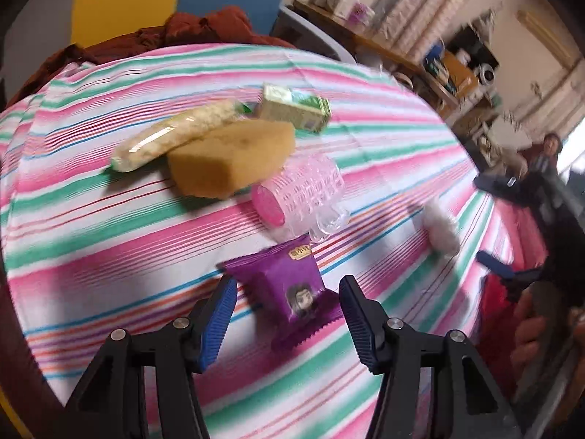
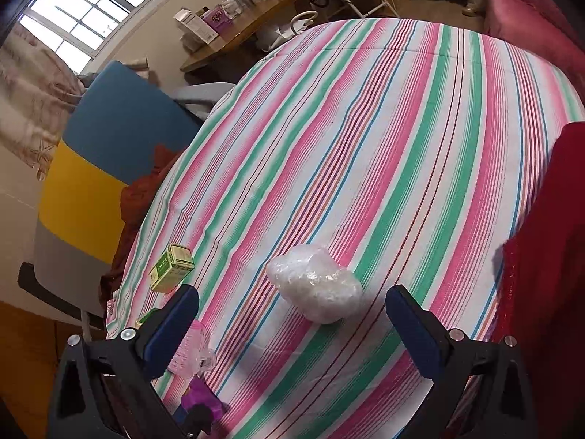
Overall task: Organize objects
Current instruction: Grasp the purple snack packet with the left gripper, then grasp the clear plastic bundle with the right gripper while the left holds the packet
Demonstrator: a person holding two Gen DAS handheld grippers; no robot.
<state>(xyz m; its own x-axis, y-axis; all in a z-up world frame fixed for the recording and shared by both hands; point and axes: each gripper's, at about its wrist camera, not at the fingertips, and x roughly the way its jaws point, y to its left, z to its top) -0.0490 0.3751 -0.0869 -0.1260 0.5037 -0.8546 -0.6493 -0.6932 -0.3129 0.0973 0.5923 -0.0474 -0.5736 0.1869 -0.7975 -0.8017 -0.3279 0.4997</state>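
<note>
Left gripper (image 1: 287, 301) jaws apart, straddling the purple foil snack packet (image 1: 289, 292) at lower centre, long axis running upper left to lower right. Right gripper (image 2: 292, 314) jaws apart (nothing between them) just short of the crumpled white plastic-wrapped bundle (image 2: 316, 285) on the striped pink-green cloth (image 2: 402, 146).

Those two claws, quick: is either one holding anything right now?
Left gripper: open, holding nothing; the purple snack packet lies between its fingers.
Right gripper: open, holding nothing; the white plastic bundle lies just ahead.
</note>
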